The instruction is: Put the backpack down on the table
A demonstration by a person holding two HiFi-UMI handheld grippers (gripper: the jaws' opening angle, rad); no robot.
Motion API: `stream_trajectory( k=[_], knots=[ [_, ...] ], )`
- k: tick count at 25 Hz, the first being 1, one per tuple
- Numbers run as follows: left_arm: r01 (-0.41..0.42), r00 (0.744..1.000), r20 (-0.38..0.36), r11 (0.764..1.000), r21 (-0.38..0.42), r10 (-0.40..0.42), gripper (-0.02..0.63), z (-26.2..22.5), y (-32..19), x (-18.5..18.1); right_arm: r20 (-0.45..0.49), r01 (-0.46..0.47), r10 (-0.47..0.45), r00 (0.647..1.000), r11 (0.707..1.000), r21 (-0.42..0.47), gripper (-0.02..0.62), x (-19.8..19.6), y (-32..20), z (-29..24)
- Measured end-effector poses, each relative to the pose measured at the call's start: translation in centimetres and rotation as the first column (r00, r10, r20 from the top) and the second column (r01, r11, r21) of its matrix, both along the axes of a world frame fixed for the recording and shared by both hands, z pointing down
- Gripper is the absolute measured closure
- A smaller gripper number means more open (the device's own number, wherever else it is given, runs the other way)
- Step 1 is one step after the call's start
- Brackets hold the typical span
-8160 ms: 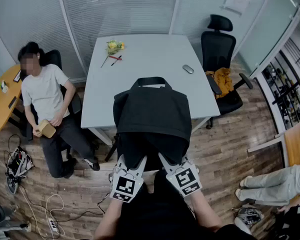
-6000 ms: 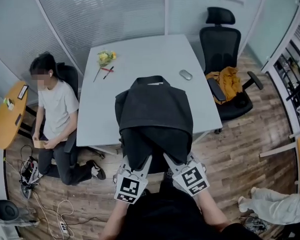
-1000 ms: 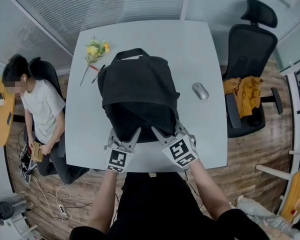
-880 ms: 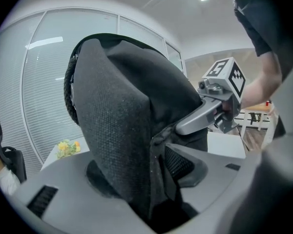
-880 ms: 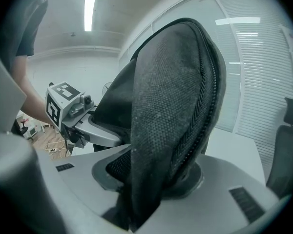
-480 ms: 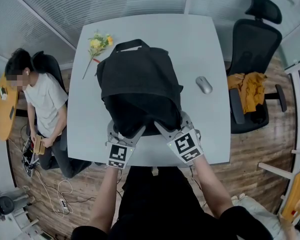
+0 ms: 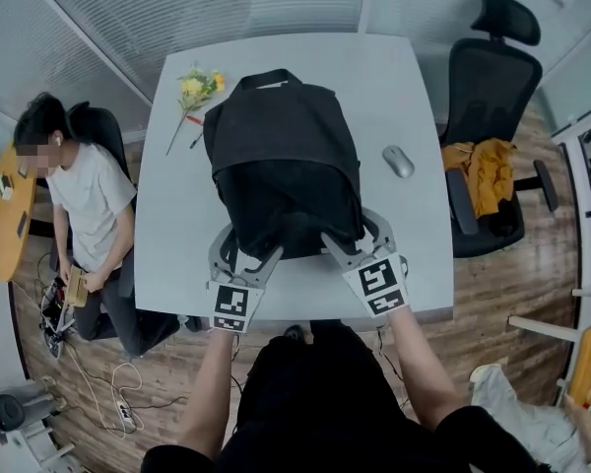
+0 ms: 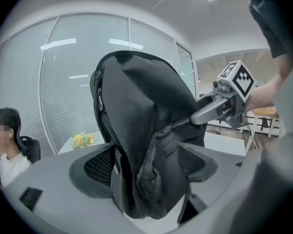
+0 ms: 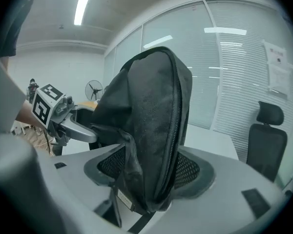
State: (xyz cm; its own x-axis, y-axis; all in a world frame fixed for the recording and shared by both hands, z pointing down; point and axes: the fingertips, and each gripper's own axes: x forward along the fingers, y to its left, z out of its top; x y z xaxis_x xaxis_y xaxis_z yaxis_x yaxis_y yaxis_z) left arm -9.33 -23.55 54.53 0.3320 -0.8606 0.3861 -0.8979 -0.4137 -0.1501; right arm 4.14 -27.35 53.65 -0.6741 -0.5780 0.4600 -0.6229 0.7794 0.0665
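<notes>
The black backpack (image 7: pixel 281 156) stands on the white table (image 7: pixel 394 77), its top handle at the far side. My left gripper (image 7: pixel 248 249) is at its near lower left corner, jaws spread wide. A loose fold of the bag (image 8: pixel 136 130) hangs between the left pads without being pinched. My right gripper (image 7: pixel 355 236) is at the near lower right corner and its jaws are opening. The zipped side of the bag (image 9: pixel 151 126) still fills the gap between them. Each gripper view shows the other gripper beside the bag.
Yellow flowers (image 7: pixel 199 85) and a red pen lie at the table's far left; a grey mouse (image 7: pixel 398 161) lies right of the bag. A black office chair (image 7: pixel 488 77) with an orange garment (image 7: pixel 481 170) stands right. A person (image 7: pixel 74 195) sits left of the table.
The backpack has come to rest on the table. Both grippers' jaws have spread apart and drawn back a little toward me at the bag's near bottom corners.
</notes>
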Motion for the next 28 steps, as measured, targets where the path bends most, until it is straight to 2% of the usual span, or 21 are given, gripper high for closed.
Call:
stream_trajectory(
  k=[5,9,17,25,28],
  knots=[
    [-0.015,1.0,-0.008,1.0,0.014,0.015,0.224,-0.4,2.6,-0.2,0.01,-0.111,0.111,0.994,0.994,0.006,0.299,2.4,2.5,-0.7],
    [-0.018,1.0,-0.022,1.0,0.023,0.018,0.224,-0.7,5.3,-0.7,0.003,-0.151,0.151,0.989,0.989,0.005,0.301,3.1,5.9,-0.5],
    [-0.055,0.997,-0.045,0.998,0.013,0.055,0.225,-0.8,13.5,-0.9,0.006,-0.188,0.189,0.982,0.982,-0.013,0.302,2.9,14.9,-0.1],
    [-0.088,0.993,-0.077,0.995,0.055,0.092,0.235,-2.5,19.7,-0.6,0.022,-0.19,0.19,0.982,0.981,0.024,0.336,2.4,21.8,-2.4],
    [-0.101,0.991,-0.083,0.992,0.079,0.107,0.263,-3.3,21.2,-0.1,0.034,-0.175,0.174,0.984,0.984,0.032,0.357,2.0,23.8,-3.4]
  ],
)
